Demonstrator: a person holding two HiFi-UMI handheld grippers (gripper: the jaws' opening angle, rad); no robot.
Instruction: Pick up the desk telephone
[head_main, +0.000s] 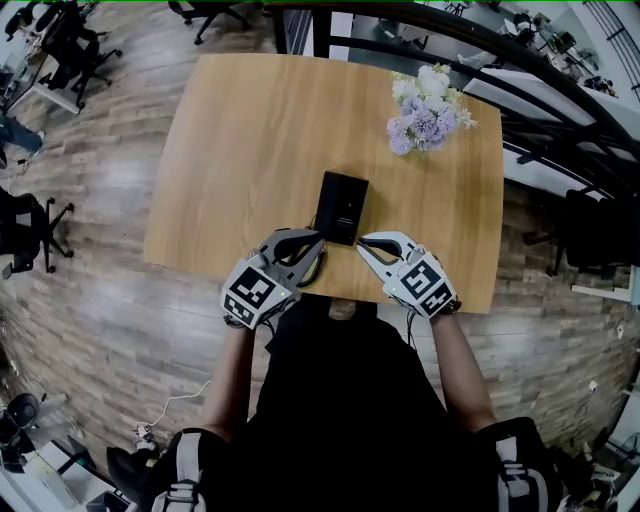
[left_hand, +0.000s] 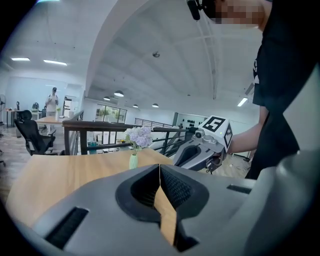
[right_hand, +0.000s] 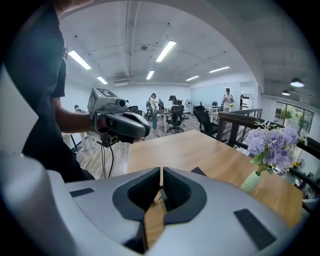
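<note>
The desk telephone (head_main: 341, 207) is a flat black rectangular unit lying near the front middle of the wooden table (head_main: 240, 140). My left gripper (head_main: 316, 241) sits just left of its near end, jaws shut and empty. My right gripper (head_main: 363, 243) sits just right of that end, also shut with nothing held. In the left gripper view the closed jaws (left_hand: 159, 171) face the right gripper (left_hand: 202, 149); the phone is hidden. In the right gripper view the closed jaws (right_hand: 161, 173) face the left gripper (right_hand: 119, 121), and a small dark corner (right_hand: 198, 171) peeks over the jaw.
A pale green vase of lilac and white flowers (head_main: 425, 115) stands at the table's far right. A dark railing (head_main: 480, 45) runs behind the table. Office chairs (head_main: 30, 225) stand on the wood floor to the left. People stand far off by desks (right_hand: 227, 100).
</note>
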